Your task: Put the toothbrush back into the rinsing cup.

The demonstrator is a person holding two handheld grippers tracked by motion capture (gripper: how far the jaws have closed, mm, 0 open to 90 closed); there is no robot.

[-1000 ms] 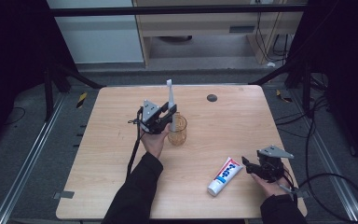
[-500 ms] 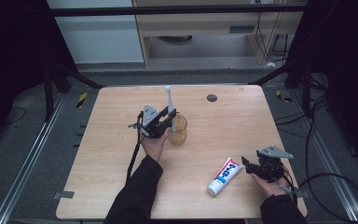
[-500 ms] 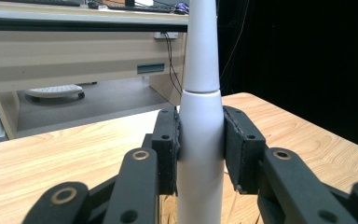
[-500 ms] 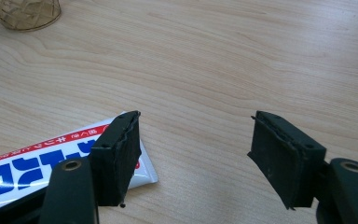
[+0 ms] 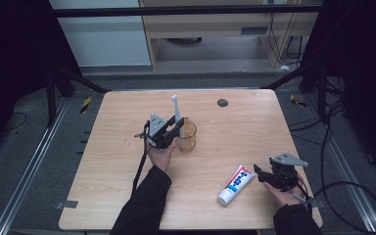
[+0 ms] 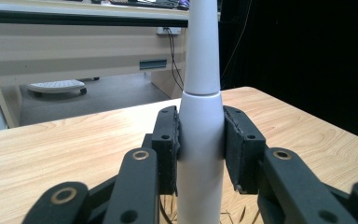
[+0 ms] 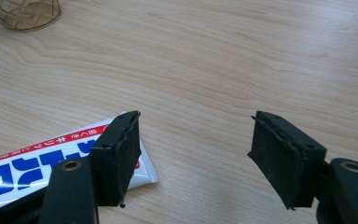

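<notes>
A white electric toothbrush (image 5: 176,111) stands upright, with my left gripper (image 5: 175,131) shut on its handle. In the left gripper view both black pads press the sides of the toothbrush (image 6: 200,116), whose lower end dips into an amber glass cup (image 5: 187,135) just right of the gripper. My right gripper (image 5: 260,172) rests low at the table's front right, open, nothing between its jaws (image 7: 193,154). A white toothpaste tube (image 5: 236,183) with blue and red print lies flat just left of it; the tube's flat end (image 7: 65,156) is partly hidden behind the left jaw.
The wooden table (image 5: 274,127) holds a small dark round disc (image 5: 222,102) near its far edge. Black cables trail from both grippers. Dark floor, metal rails and a cabinet surround the table. The cup (image 7: 25,13) shows at the top left of the right gripper view.
The toothbrush has gone from tilted to upright at the cup, with my left gripper still shut on it. The right gripper and the toothpaste tube have not moved.
</notes>
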